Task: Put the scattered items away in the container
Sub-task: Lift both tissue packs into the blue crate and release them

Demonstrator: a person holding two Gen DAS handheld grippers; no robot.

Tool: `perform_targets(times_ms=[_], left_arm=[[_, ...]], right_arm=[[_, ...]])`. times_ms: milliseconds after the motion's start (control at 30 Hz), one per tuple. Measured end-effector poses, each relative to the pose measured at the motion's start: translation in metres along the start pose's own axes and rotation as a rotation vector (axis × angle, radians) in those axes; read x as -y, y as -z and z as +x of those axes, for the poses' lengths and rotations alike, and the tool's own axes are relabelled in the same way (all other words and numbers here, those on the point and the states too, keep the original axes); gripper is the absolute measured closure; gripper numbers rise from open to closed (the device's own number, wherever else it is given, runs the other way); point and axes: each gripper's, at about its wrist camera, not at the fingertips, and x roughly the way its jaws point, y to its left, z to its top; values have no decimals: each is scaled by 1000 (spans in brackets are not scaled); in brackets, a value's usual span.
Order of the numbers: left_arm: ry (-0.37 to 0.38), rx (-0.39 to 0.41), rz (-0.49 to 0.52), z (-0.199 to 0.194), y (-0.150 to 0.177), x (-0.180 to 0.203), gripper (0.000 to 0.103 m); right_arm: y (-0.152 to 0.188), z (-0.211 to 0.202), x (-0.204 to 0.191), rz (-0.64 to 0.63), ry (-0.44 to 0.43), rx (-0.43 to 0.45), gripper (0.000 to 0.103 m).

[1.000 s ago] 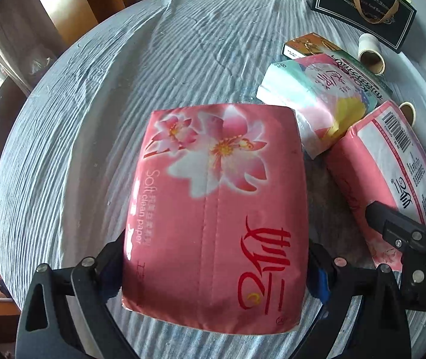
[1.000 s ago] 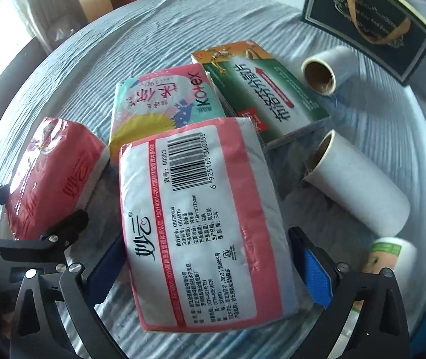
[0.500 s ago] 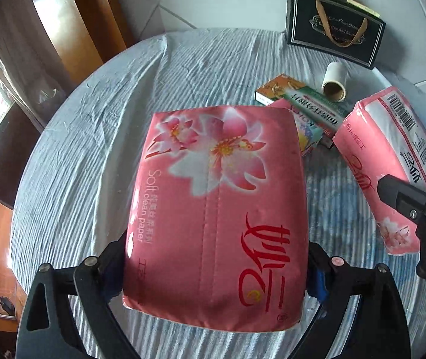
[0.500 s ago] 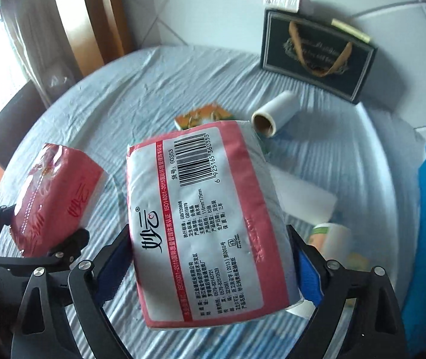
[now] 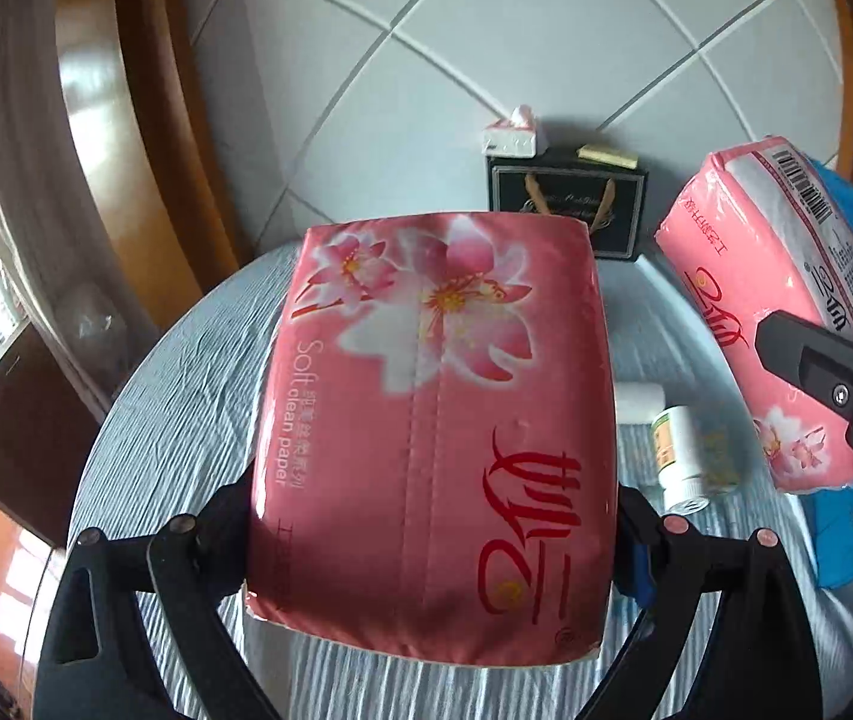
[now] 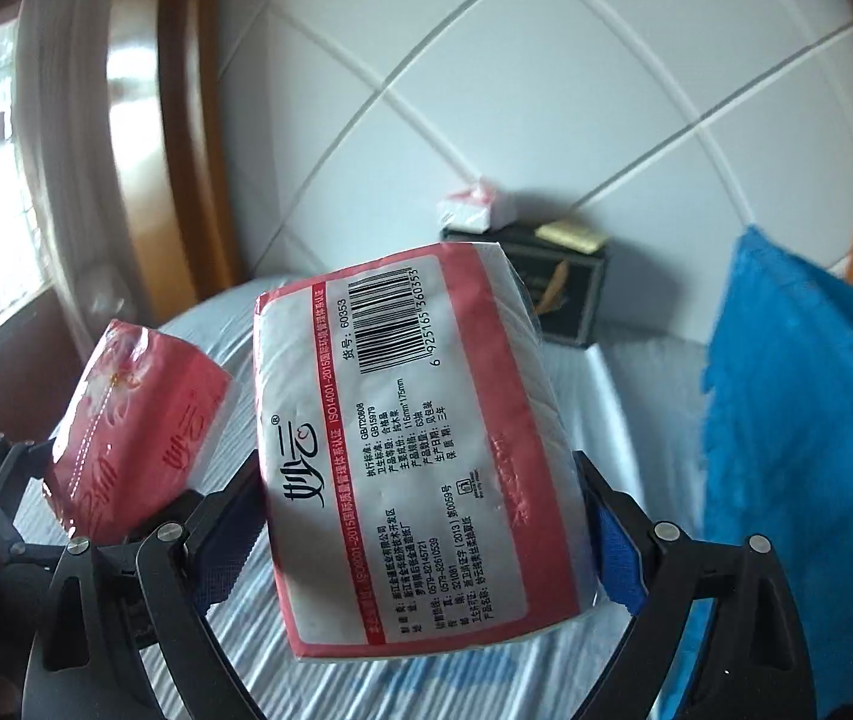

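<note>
Glossy pink flower-printed soft tissue pack point(image 5: 432, 432) clamped between left gripper point(image 5: 426, 534) jaws; barcode-side pink-and-white tissue pack point(image 6: 408, 456) pinched in right gripper point(image 6: 420, 540) — both aloft over ribbed grey-blue worktop point(image 5: 186, 420), blue container point(image 6: 798, 450) alongside.

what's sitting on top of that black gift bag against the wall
On the black gift bag sit a small white-and-pink tissue pack at its left end and a flat yellowish packet at its right. The held flowered tissue pack covers the bag's lower left corner; its inside is not visible.
</note>
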Motion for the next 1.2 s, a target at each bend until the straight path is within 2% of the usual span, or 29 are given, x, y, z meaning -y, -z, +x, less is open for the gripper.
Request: perform_targets(times_ms=[200, 367, 533, 700, 833, 967, 1067, 1200], left_arm=[[144, 106, 73, -41, -19, 34, 10], [273, 172, 128, -74, -33, 83, 10], [366, 240, 193, -112, -44, 154, 10], [460, 301, 214, -148, -53, 245, 10], [501, 316, 231, -167, -52, 327, 10], [504, 274, 255, -169, -48, 389, 10], [496, 230, 288, -173, -43, 430, 10], [467, 183, 317, -163, -44, 467, 10]], right_arm=[[-12, -73, 19, 53, 182, 121, 9], [-8, -141, 59, 104, 339, 200, 9], [12, -203, 126, 182, 485, 246, 9], [41, -249, 217, 236, 579, 246, 9], [60, -259, 296, 241, 607, 185, 9], [76, -250, 357, 222, 600, 103, 9], [86, -235, 392, 218, 577, 43, 9], [99, -231, 426, 214, 544, 12, 7]])
